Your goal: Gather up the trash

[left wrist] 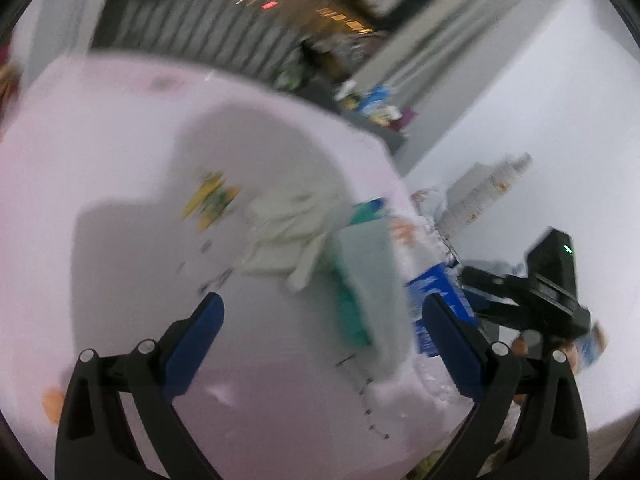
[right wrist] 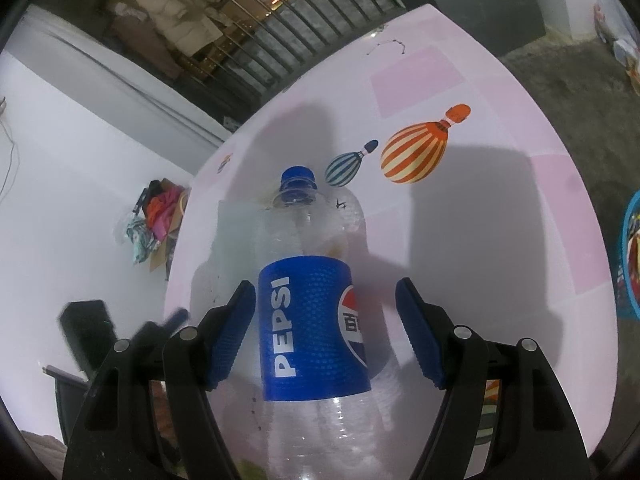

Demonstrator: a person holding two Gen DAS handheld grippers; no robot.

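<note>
While a clear plastic Pepsi bottle (right wrist: 316,320) lay low in the frame between the spread jaws of the right gripper (right wrist: 324,336), nothing showed as collected yet: its ribbed blue pads stood to either side of the dimpled blue label, and the right one plainly stood apart from it. The bottle, blue-capped and apparently empty, pointed up the frame across a glossy pink table (right wrist: 500,240) printed with striped balloons. In the blurred left wrist view, the left gripper (left wrist: 320,336) hung open and empty over crumpled white tissue (left wrist: 288,232) and a teal-edged packet (left wrist: 360,280) at centre. That litter, and the bottle, seemingly remained to be gathered.
</note>
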